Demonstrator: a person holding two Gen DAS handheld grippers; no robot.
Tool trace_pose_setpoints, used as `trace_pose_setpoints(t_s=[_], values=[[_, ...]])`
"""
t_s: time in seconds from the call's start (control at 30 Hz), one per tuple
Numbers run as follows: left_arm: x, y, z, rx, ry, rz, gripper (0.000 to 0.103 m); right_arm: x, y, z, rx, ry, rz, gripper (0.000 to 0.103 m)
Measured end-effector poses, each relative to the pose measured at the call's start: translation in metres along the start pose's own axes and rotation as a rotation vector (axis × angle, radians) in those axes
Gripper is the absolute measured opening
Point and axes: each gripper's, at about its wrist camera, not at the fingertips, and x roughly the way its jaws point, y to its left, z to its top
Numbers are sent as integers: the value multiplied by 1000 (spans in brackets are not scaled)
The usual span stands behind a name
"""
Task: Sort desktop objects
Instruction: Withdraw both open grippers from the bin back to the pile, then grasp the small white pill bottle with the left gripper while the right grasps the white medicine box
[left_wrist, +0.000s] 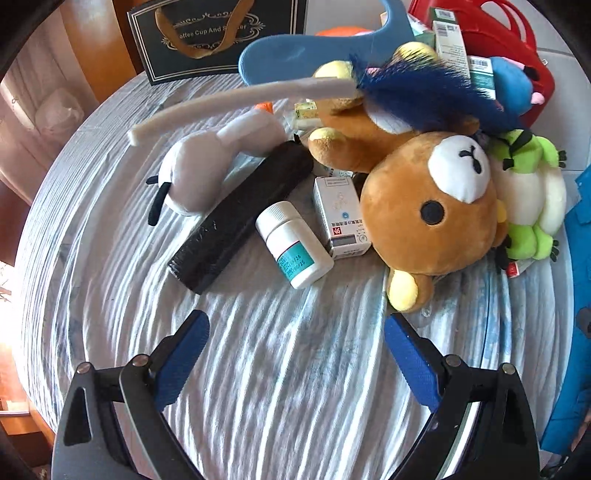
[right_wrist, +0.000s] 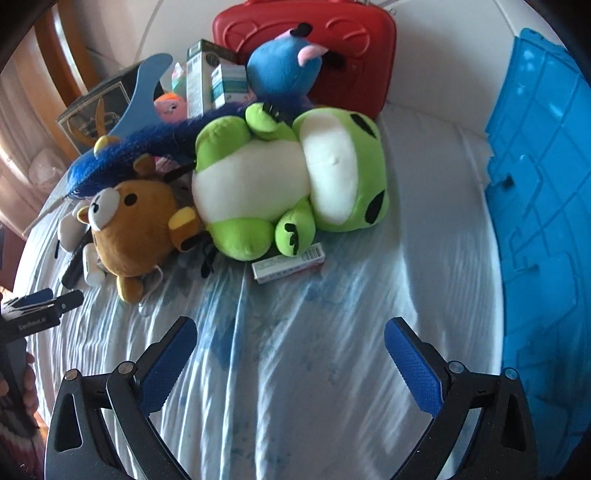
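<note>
Desktop objects lie in a heap on a round table covered with a pale wrinkled cloth (left_wrist: 295, 369). In the left wrist view the heap sits from about 11 to 3 o'clock. I count four plush toys here: a brown bear (left_wrist: 417, 206) at the centre right, a green frog (left_wrist: 528, 195) touching it at 3 o'clock, a grey-white plush (left_wrist: 207, 166) at 10 o'clock, and a blue plush (left_wrist: 513, 85) at 2 o'clock. One white pill bottle (left_wrist: 295, 243) lies on its side at the centre, between a black roll (left_wrist: 240, 218) and a small white box (left_wrist: 341, 218), which touches the bear's head. A blue fluffy duster (left_wrist: 417, 92) with a long white handle lies across the bear. A dark gift bag (left_wrist: 218, 37) stands at 12 o'clock, a red case (left_wrist: 517, 40) at 1 o'clock. The left gripper (left_wrist: 295, 354) hangs at 6 o'clock with its jaws spread wide, holding nothing.

In the right wrist view the frog (right_wrist: 288, 177) lies at the centre, the bear (right_wrist: 136, 229) touching it at 9 o'clock. One flat box (right_wrist: 288, 264) lies partly under the frog's foot. Two upright boxes (right_wrist: 210, 77) stand at 11 o'clock, beside the blue plush (right_wrist: 284, 70), which leans on the red case (right_wrist: 332, 40). A blue plastic crate (right_wrist: 543, 184) fills 3 o'clock. The right gripper (right_wrist: 291, 358) is also released and empty above bare cloth (right_wrist: 295, 387). The left gripper (right_wrist: 40, 310) shows at 9 o'clock, and wooden furniture (right_wrist: 59, 55) at 11 o'clock.
</note>
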Motion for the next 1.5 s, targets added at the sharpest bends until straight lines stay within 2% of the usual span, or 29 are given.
trace_pose_setpoints(t_s=[0.13,0.3,0.5,0.7,0.8,0.83,0.87,0.9,0.97,1.0,1.07,1.27,1.5], values=[[17,-7,17,1,12,17,97,41,-3,12,-12,57,15,103],[37,-12,30,21,32,43,97,75,-6,26,-20,75,9,103],[57,-13,30,29,67,43,97,98,-2,30,-98,65,-12,103],[56,-14,24,36,41,30,95,112,0,27,-160,58,12,103],[50,-15,21,46,25,23,81,114,-2,20,-159,66,33,103],[48,-15,20,46,19,22,71,114,-3,17,-156,60,36,103],[46,-14,19,45,16,21,61,112,-4,15,-154,51,43,99],[44,-14,19,42,15,21,57,110,-4,14,-156,42,48,90],[42,-12,18,36,17,19,48,108,-4,12,-166,38,40,78],[41,-11,17,33,19,18,47,107,-4,11,-171,36,35,75],[39,-11,14,34,21,20,40,105,-6,10,-174,30,34,75],[25,-14,1,58,14,17,38,88,-15,3,-147,7,15,75],[-14,-23,-14,98,-48,4,34,52,-26,-15,-123,-30,2,74]])
